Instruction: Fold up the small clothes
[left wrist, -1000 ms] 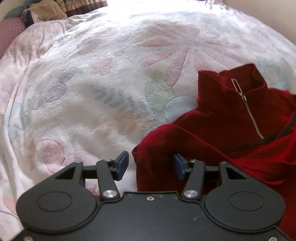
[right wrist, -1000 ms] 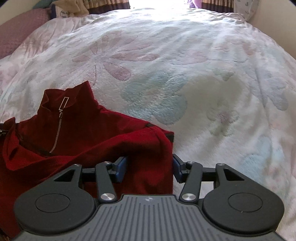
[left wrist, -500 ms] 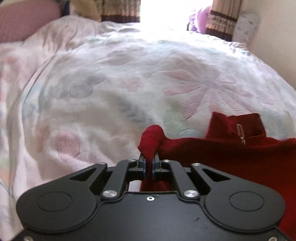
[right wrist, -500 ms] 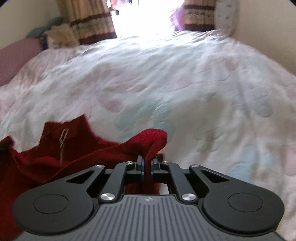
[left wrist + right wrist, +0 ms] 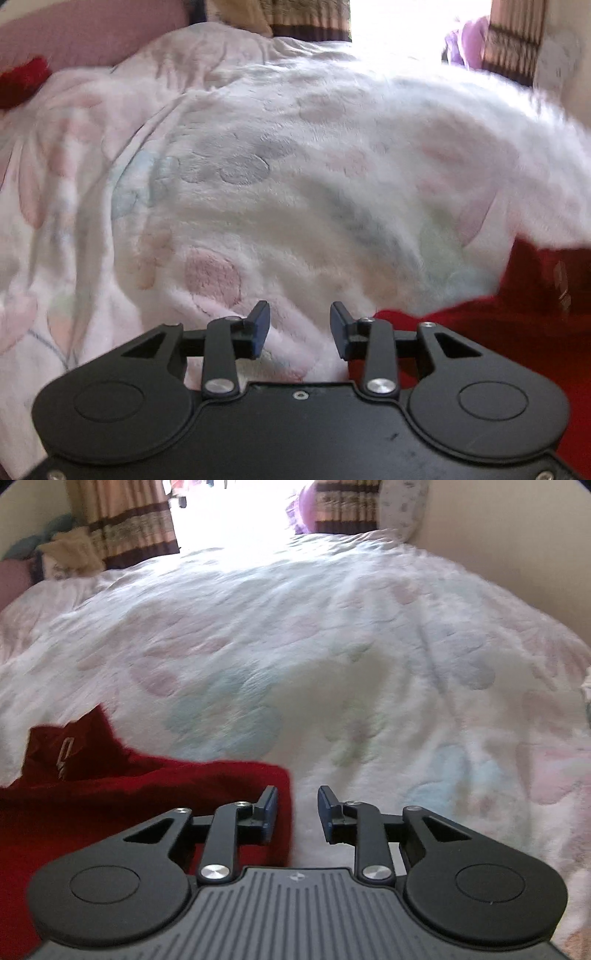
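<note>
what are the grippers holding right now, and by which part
Nothing: the left gripper and right gripper are both open, beside the red zip-neck top.

1. Left wrist view: low and close over the blanket [image 5: 295, 206], facing the curtains [image 5: 306, 18].
2. Right wrist view: likewise.
3. Shared: blanket, curtains, red sweater [image 5: 129, 786].

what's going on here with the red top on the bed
A person is folding a small red zip-neck top on a floral blanket, holding a set of tongs in each hand. Right now both the left tongs and the right tongs are open and hold nothing. The top lies between them: its edge sits just beside the inner finger of each. A fold looks freshly laid, though the pictures are blurred.
</note>
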